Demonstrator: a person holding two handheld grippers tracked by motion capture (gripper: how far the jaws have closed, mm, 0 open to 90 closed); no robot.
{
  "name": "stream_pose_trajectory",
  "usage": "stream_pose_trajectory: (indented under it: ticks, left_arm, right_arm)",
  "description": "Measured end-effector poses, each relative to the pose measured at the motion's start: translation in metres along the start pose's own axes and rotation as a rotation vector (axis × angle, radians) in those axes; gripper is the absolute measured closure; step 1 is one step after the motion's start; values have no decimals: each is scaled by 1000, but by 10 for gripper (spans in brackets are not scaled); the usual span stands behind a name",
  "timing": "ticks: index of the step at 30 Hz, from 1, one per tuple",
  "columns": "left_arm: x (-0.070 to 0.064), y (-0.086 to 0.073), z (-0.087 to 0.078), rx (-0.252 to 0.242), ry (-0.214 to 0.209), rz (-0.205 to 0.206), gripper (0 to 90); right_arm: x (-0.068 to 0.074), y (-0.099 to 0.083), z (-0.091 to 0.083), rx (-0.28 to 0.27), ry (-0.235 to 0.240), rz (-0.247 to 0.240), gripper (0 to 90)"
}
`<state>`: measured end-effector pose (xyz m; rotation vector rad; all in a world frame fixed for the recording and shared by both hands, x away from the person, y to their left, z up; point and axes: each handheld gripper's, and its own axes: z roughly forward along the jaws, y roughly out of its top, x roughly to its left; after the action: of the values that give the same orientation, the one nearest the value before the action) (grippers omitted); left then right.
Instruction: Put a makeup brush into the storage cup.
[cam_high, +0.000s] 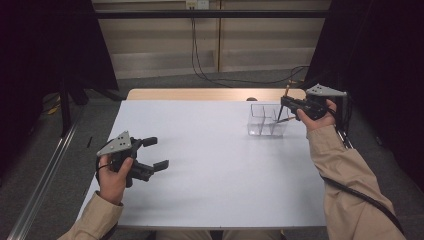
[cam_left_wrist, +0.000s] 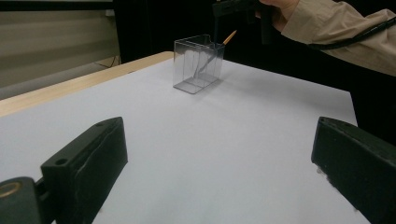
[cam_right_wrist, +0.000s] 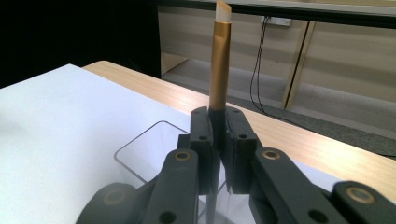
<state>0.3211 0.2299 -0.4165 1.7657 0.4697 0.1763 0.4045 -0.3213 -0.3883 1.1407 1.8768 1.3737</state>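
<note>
A clear plastic box (cam_high: 265, 120) with dividers stands at the back right of the white table top (cam_high: 210, 170). My right gripper (cam_high: 284, 102) hovers over its right end, shut on a slim pen (cam_high: 288, 90) with a gold upper barrel and a dark lower part. In the right gripper view the gold barrel of the pen (cam_right_wrist: 219, 60) rises upright from between the closed jaws of the right gripper (cam_right_wrist: 218, 135), above the box rim (cam_right_wrist: 140, 149). The pen's dark end reaches down into the box (cam_left_wrist: 198, 63). My left gripper (cam_high: 159, 152) is held open near the front left, nothing between its jaws (cam_left_wrist: 219, 154).
The white sheet covers a wooden table whose bare strip (cam_high: 210, 94) runs along the far edge. Cables (cam_high: 240, 80) lie on the floor behind, against a pale wall. Dark curtains stand at both sides.
</note>
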Motion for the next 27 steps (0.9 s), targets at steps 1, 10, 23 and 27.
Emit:
stream_pose_trajectory:
  ticks: [1,10,23,27]
  left_arm:
    - [0,0,0,0,1,0,34]
    - [0,0,0,1,0,2,33]
    - [0,1,1,5,0,4,34]
    - [0,1,1,3,-1,3,33]
  right_arm:
    - [0,0,0,0,1,-1,835]
    - [-1,-4,-1,-2,-3,6,835]
    - [1,-10,-3,8,5,20,833]
    - [0,-11,-4,6,9,22,809]
